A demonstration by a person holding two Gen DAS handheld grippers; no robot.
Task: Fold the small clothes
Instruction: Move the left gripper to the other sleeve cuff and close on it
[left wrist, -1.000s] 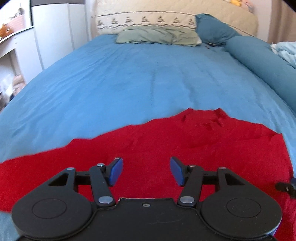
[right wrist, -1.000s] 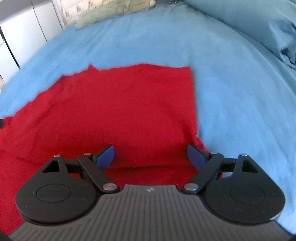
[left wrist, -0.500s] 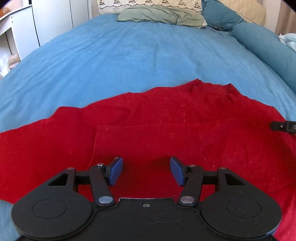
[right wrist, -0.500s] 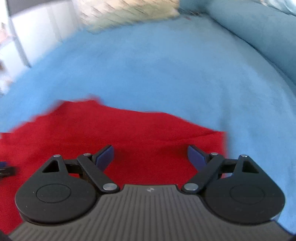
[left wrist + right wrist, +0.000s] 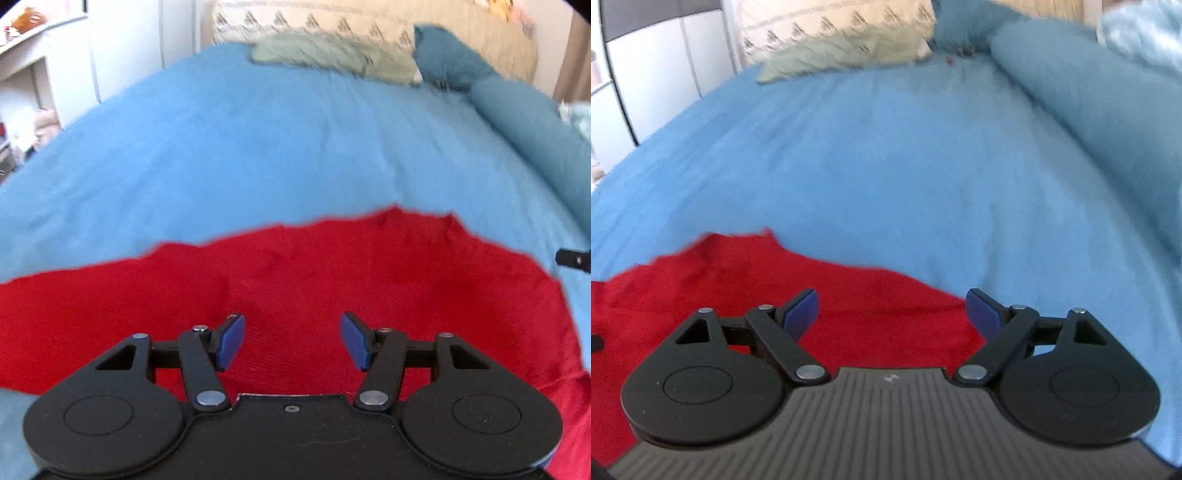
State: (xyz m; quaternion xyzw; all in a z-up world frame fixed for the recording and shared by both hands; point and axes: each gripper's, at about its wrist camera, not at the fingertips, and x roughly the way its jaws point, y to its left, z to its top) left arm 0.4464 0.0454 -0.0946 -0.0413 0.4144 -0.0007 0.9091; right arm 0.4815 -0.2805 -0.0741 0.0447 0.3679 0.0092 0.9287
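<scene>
**Blue bedspread, red garment spread flat, both grippers empty**

Blue bedspread [image 5: 258, 147] fills both of your views, and the red garment [image 5: 332, 277] lies on it at the near end, far from the green pillow [image 5: 332, 55] at the head of the bed. Your left gripper [image 5: 292, 341] hangs over the garment's middle, blue pads [image 5: 231, 341] spread wide with nothing between them. Your right gripper [image 5: 892, 314] sits over the garment's right edge, fingers wide apart and empty too; its right pad is above the boundary where red cloth meets blue cover. In the left wrist view, the garment's far edge rises to a small peak toward the pillow, and the tip of your right gripper shows at the garment's right edge. Beyond the pillow stands a patterned cream headboard cushion [image 5: 314, 26], with a teal bolster [image 5: 528, 122] running along the bed's right side. White cabinets [image 5: 122, 48] stand left of the pillow.
</scene>
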